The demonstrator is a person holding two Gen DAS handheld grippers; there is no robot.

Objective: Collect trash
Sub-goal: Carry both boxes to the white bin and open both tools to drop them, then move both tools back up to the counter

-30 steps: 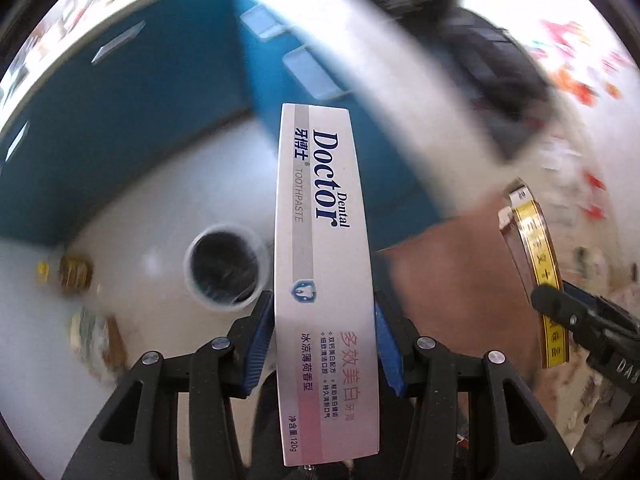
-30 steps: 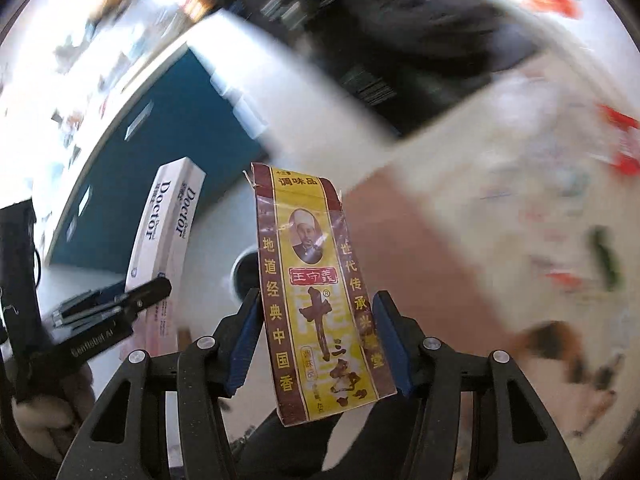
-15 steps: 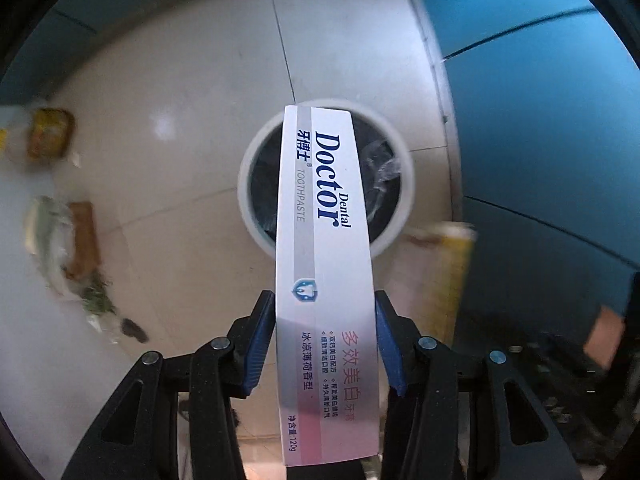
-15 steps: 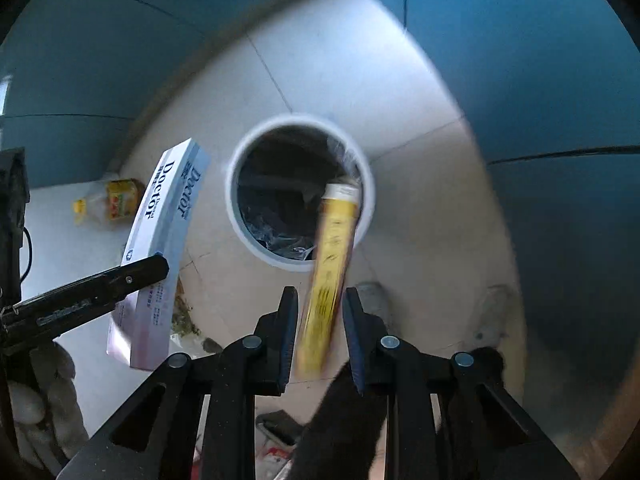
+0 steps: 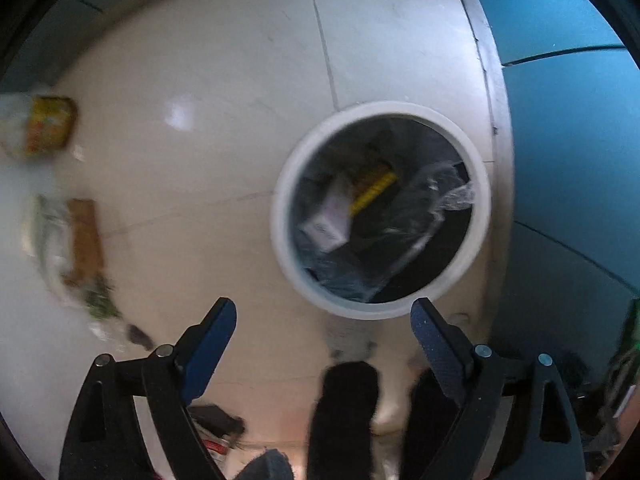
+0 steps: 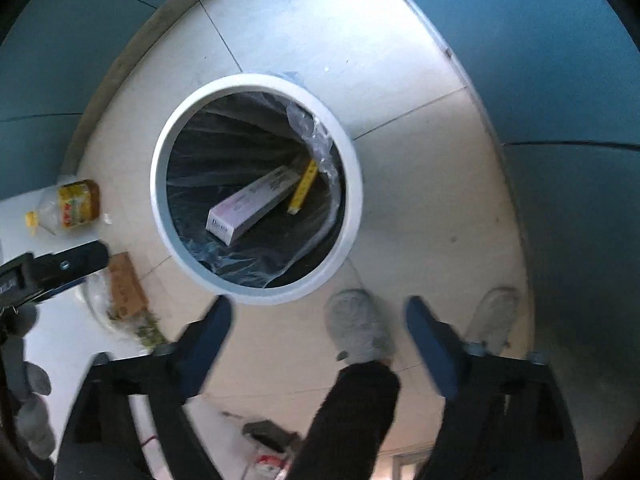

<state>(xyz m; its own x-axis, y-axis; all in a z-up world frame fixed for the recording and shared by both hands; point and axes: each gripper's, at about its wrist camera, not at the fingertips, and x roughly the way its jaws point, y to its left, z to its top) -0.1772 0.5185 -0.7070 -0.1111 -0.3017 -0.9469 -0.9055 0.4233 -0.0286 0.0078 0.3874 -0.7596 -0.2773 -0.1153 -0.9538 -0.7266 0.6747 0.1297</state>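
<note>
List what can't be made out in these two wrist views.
- Left wrist: floor litter at left is motion-blurred; only a brown card shape reads.
- Left wrist: toothpaste box in the bin is blurred, print illegible.
- Right wrist: yellow packet lies edge-on, half behind the box; its face is hidden.
- Right wrist: left gripper is cut by the frame edge.
- Both: bin bottom is dark under the liner.

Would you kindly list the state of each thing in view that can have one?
Left tool: jaws opening, nothing between them.
Right tool: jaws opening, nothing between them.
Toothpaste box: lying in the bin.
Yellow packet: in the bin beside the box.
Bin: open, bag-lined.
Bottle: lying on the floor.
</note>
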